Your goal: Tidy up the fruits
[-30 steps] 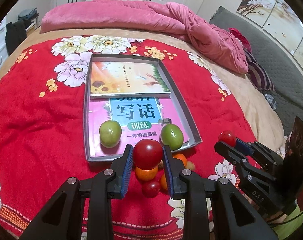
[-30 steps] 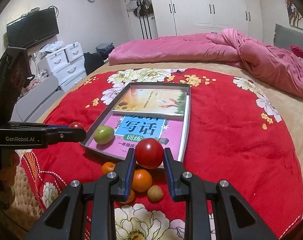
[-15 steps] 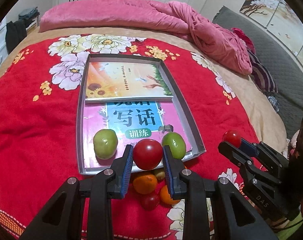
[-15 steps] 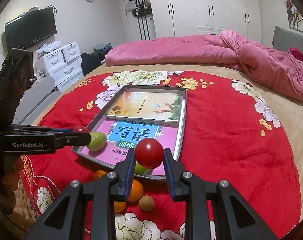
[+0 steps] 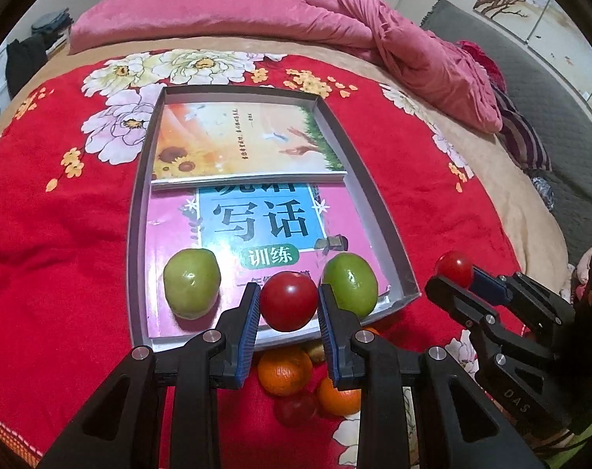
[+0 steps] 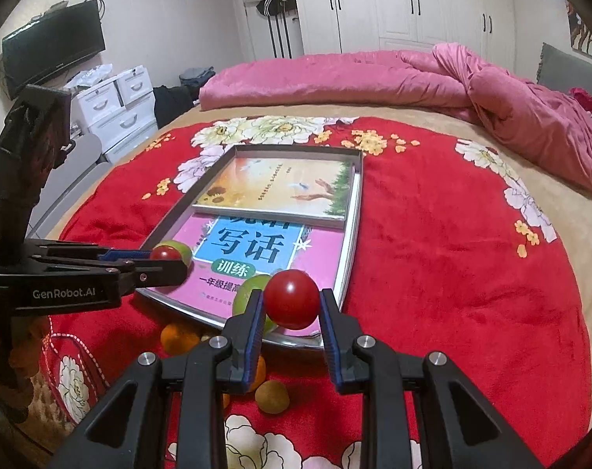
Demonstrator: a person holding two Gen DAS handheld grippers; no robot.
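My left gripper (image 5: 288, 305) is shut on a red tomato (image 5: 288, 299) and holds it over the near edge of the grey tray (image 5: 378, 211), between two green fruits (image 5: 192, 283) (image 5: 350, 283) that lie on a pink book. My right gripper (image 6: 291, 305) is shut on a second red tomato (image 6: 292, 299) above the tray's near right corner (image 6: 350, 242); it also shows in the left wrist view (image 5: 454, 269). Oranges (image 5: 284, 369) and a small red fruit (image 5: 296, 408) lie on the red blanket in front of the tray.
Two books (image 5: 245, 140) fill the tray floor. A small brown fruit (image 6: 272, 396) lies on the blanket near the oranges (image 6: 178, 338). A pink duvet (image 5: 335, 23) is heaped at the far side of the bed. White drawers (image 6: 120, 105) stand at the left.
Both grippers have moved forward with their tomatoes, from above the loose fruit pile to over the tray's near edge. Both stay shut.
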